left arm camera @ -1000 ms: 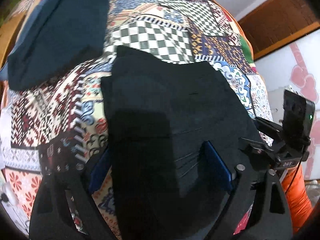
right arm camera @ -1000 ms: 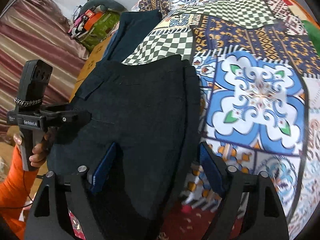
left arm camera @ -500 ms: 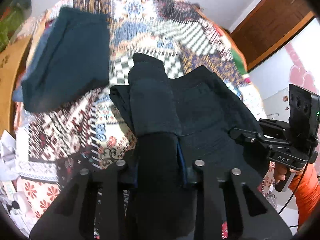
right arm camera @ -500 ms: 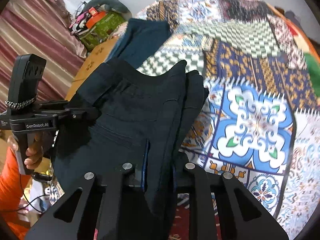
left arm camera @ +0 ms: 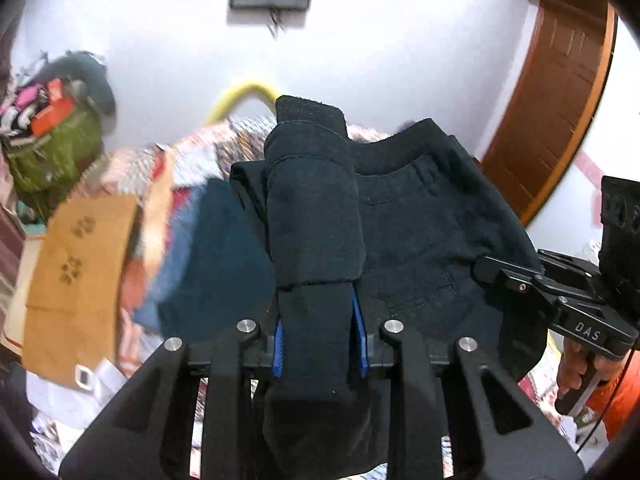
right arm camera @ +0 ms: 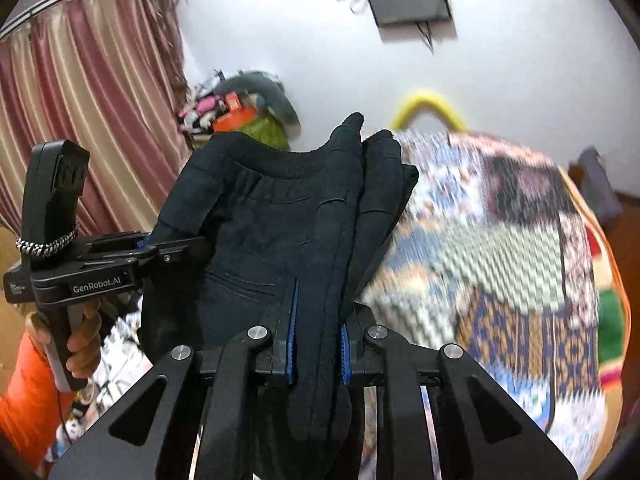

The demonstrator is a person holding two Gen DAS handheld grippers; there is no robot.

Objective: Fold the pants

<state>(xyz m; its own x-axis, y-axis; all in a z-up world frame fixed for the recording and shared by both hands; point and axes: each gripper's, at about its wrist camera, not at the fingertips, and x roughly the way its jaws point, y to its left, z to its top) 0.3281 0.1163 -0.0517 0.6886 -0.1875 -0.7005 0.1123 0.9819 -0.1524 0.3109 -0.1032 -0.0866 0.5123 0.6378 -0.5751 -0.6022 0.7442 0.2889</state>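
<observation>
The dark navy fabric pants (left arm camera: 404,232) hang lifted in the air above the patchwork-patterned bed (right arm camera: 500,256), their elastic waistband edge uppermost and open room toward the white wall (left arm camera: 380,40) behind. The left tool (left arm camera: 318,338) is closed narrow on a bunched fold at one side of the pants. The right tool (right arm camera: 316,354) is likewise clamped narrow on a fold at the opposite side, blue pads (right arm camera: 293,320) pressing the cloth.
</observation>
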